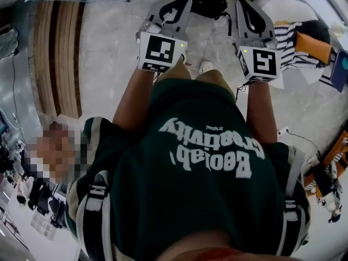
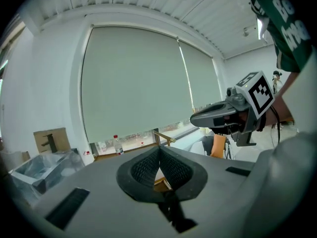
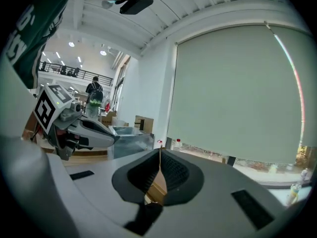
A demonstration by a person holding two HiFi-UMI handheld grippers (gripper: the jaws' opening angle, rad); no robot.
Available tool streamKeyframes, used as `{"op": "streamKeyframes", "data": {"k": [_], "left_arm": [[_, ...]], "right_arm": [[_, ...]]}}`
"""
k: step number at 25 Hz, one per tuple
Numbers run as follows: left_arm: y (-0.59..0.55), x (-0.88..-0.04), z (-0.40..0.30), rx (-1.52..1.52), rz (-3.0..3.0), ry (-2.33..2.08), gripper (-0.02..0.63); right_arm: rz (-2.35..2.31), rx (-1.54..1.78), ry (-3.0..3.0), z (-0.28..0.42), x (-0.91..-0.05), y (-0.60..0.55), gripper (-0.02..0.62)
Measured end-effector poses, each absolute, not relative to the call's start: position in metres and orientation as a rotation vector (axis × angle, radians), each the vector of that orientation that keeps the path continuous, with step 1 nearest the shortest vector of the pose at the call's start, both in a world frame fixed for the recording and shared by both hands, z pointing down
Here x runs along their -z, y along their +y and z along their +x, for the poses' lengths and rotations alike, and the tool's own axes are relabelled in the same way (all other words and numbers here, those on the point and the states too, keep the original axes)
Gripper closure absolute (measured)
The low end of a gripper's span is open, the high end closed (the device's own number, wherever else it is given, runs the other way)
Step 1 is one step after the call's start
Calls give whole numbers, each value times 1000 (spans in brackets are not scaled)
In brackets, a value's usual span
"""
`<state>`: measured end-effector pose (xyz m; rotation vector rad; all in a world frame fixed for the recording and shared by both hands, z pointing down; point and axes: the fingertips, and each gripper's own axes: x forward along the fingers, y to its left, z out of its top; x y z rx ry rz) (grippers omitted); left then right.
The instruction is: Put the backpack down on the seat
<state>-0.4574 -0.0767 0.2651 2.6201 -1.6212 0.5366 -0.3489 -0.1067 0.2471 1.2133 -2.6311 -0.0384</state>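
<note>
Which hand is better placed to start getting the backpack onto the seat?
Right, slightly, I'd judge. The left tongs and right tongs are both shut and empty, side by side in front, but the right is nearer the cushioned seat.

Floor (image 1: 109, 42): pale, marbled, glossy. Slatted wood platform (image 1: 57, 58) at the head view's left. Walls (image 2: 44, 83) white. Grey-green roller blind (image 2: 133, 78) drawn nearly down, with a strip of daylight under it. Bottle (image 2: 117, 144) below the blind's edge, cardboard box (image 2: 51, 140) to its left. Ceiling (image 2: 148, 4) white, ribbed. Ceiling lights (image 3: 72, 44) lit farther back.
</note>
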Motion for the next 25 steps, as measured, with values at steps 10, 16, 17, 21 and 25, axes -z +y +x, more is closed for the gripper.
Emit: {"op": "streamKeyframes", "data": {"k": [10, 16, 17, 21, 25], "left_arm": [[-139, -321, -523, -548, 2656, -1465, 586], [-154, -374, -516, -533, 2650, -1309, 509], [-157, -386, -513, -541, 2649, -1278, 470], [-168, -435, -504, -595, 2640, -1176, 415], [-180, -490, -495, -635, 2607, -1097, 389]], "right_arm": [[1379, -56, -2455, -388, -312, -152, 554], [1266, -148, -2460, -398, -364, -161, 399], [1234, -145, -2437, -399, -377, -163, 395], [1147, -259, -2470, -405, -431, -171, 378], [1066, -367, -2447, -401, -497, -180, 359]]}}
